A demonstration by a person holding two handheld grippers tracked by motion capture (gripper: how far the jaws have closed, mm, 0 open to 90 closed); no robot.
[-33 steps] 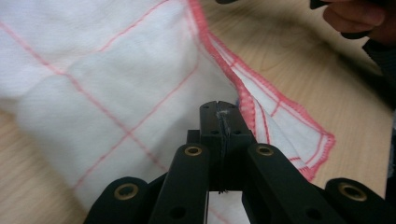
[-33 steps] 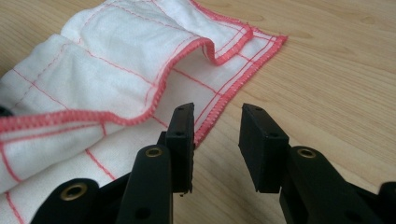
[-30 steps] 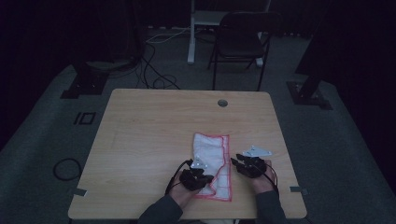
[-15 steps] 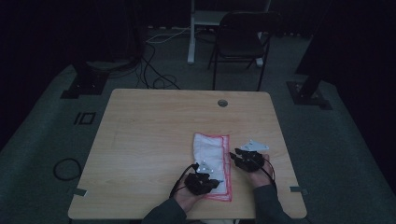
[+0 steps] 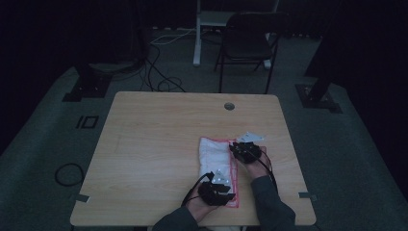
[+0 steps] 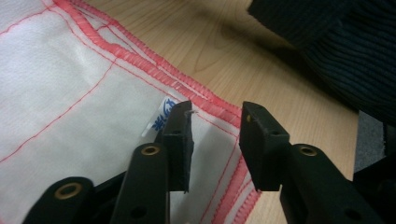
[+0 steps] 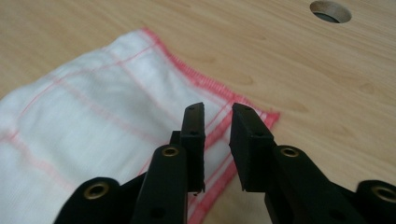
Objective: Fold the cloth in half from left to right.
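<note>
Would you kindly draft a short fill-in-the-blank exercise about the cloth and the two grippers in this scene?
1. The white cloth has a stitched border coloured ____.
2. The left gripper has just been opening; its jaws stand apart over the cloth's small label, printed in ____.
3. The right gripper, whose jaws have just been closing, hovers at a ____ of the cloth.
4. The wooden table has a round ____ near its far edge.

Missing words: red; blue; corner; hole
</note>
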